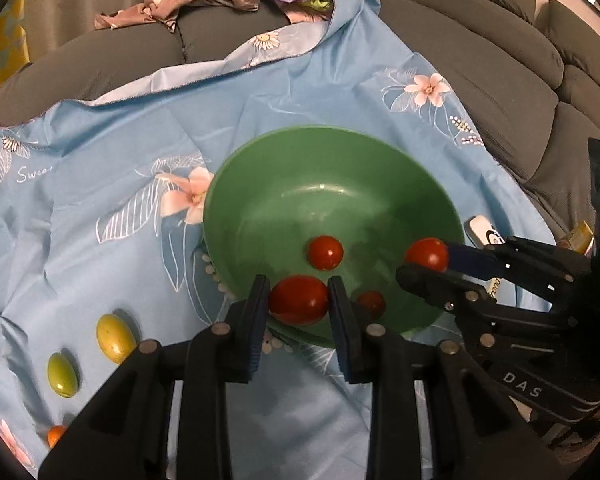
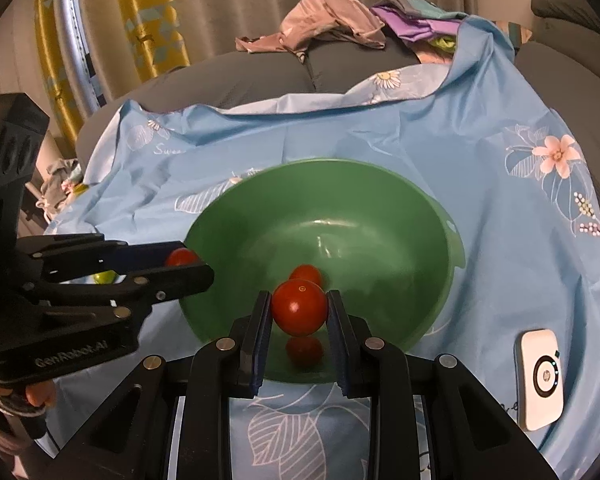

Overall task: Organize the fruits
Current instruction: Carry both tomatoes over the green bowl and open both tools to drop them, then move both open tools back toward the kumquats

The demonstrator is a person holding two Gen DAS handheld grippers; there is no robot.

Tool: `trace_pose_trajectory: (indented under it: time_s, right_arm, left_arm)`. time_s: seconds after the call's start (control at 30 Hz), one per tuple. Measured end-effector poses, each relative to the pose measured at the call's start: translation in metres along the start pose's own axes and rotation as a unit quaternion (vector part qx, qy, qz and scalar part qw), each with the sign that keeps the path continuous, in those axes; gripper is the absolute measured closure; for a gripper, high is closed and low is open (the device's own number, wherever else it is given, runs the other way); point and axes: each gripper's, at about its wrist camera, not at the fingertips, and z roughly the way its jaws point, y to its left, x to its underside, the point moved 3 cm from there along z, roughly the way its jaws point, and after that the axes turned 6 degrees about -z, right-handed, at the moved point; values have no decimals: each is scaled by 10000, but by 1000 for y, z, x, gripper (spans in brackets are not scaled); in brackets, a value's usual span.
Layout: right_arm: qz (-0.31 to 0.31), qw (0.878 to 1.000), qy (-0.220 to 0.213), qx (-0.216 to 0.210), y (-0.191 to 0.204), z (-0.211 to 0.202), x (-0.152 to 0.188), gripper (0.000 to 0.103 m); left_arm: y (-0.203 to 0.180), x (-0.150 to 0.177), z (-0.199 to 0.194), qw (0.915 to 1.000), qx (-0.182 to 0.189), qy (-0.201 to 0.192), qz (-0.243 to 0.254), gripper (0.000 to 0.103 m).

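Through the left wrist camera I see my left gripper [image 1: 299, 300] clamped on a red tomato [image 1: 299, 301], held over the near rim of the green bowl [image 1: 260, 200]. The bowl sits on a blue flowered cloth [image 1: 120, 152] spread over a grey sofa [image 1: 500, 60]. Two more red tomatoes lie inside the bowl: one [image 1: 325, 253] near its middle, a smaller one [image 1: 372, 302] by the near wall. My right gripper [image 1: 428, 264] reaches in from the right edge of the bowl, pinching another tomato [image 1: 427, 254]. Toward the cloth's near left corner lie a yellow fruit [image 1: 115, 338], a green fruit [image 1: 62, 374] and an orange one [image 1: 55, 435], partly hidden.

Through the right wrist camera my right gripper [image 2: 299, 312] is closed on its tomato [image 2: 299, 307] just above the bowl's [image 2: 380, 208] near side, with other tomatoes [image 2: 307, 274] lying in the bowl behind and below it. My left gripper [image 2: 188, 266] comes in over the bowl's left rim, gripping its tomato [image 2: 182, 258]. A white device [image 2: 540, 378] lies on the cloth [image 2: 480, 160] right of the bowl.
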Motion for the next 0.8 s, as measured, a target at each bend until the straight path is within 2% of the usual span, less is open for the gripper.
trace_pose_trajectory:
  time_s: [0.1, 0.17, 0.23, 0.4, 0.57, 0.63, 0.8]
  right_arm:
    - [7, 10000, 67, 14, 1, 2, 2, 74]
    - [29, 9999, 94, 18, 0, 2, 3, 74]
    - [68, 9999, 117, 51, -1, 2, 4, 73]
    - [146, 9998, 135, 72, -3, -3, 5, 73]
    - [74, 9995, 78, -299, 13, -9, 10, 73]
    - [-33, 9992, 103, -384, 22, -10, 13, 73]
    - [-289, 9984, 102, -485, 44, -17, 14, 73]
  left_arm:
    - [1, 1, 1, 10000, -2, 6, -3, 74]
    - [1, 0, 0, 10000, 6, -7, -25, 66]
    - [1, -1, -2, 10000, -67, -51, -41, 34]
    - [7, 6, -19, 9996, -174, -199, -119, 32]
    - [25, 31, -41, 9985, -356, -238, -330, 25]
    - [35, 43, -49, 9975, -436, -218, -510, 21]
    - [69, 82, -75, 9900, -588, -195, -1267, 19]
